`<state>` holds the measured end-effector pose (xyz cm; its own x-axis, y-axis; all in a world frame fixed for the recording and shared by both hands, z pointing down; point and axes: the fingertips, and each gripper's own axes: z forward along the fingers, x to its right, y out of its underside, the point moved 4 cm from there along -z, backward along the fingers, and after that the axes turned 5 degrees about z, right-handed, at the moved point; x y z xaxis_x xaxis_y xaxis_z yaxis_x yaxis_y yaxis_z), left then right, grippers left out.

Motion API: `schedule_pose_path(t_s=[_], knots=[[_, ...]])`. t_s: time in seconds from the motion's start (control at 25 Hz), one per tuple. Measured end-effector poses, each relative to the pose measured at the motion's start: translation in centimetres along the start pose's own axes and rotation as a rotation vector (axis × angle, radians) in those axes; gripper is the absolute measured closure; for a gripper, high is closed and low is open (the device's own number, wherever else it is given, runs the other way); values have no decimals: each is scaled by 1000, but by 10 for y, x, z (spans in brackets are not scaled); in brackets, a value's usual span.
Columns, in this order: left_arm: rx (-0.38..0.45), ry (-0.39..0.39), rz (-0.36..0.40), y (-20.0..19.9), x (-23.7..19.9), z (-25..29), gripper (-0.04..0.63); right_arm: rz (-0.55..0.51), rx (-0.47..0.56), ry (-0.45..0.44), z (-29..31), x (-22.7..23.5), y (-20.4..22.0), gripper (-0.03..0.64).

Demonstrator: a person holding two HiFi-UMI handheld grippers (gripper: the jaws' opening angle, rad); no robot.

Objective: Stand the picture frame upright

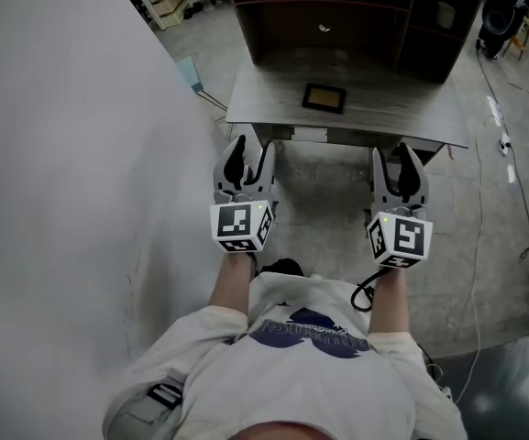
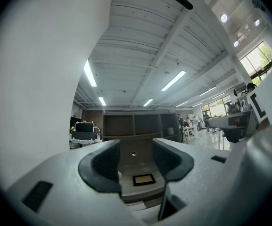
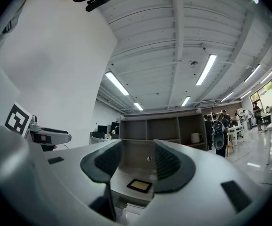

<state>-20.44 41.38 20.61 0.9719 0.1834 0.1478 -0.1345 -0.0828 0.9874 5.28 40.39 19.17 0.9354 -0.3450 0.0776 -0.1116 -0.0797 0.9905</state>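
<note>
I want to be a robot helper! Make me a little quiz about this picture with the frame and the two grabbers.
1. True or false: the picture frame stands upright on the desk.
2. Which one holds something? A: the left gripper. B: the right gripper. C: neither.
3. Fill in: in the right compartment of the shelf unit stands a white ___.

Key:
1. False. It lies flat.
2. C. Both have their fingers apart with nothing between them.
3. mug
</note>
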Motion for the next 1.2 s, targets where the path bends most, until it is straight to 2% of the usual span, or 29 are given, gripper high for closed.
schedule_pose_path(t_s=[0.12, 0.32, 0.8, 1.2], knots=[[-28, -16, -7, 3, -7, 0, 396, 0, -24, -9, 8, -2, 4, 410], [-71, -4, 9, 12, -16, 14, 388, 8, -70, -9, 27, -5, 20, 402], [-144, 74, -9, 54, -62, 117, 388, 12, -163, 59, 118, 1, 58, 402], [-108, 160, -17, 48, -120, 213, 388, 0, -153, 176, 204, -3, 55, 402]])
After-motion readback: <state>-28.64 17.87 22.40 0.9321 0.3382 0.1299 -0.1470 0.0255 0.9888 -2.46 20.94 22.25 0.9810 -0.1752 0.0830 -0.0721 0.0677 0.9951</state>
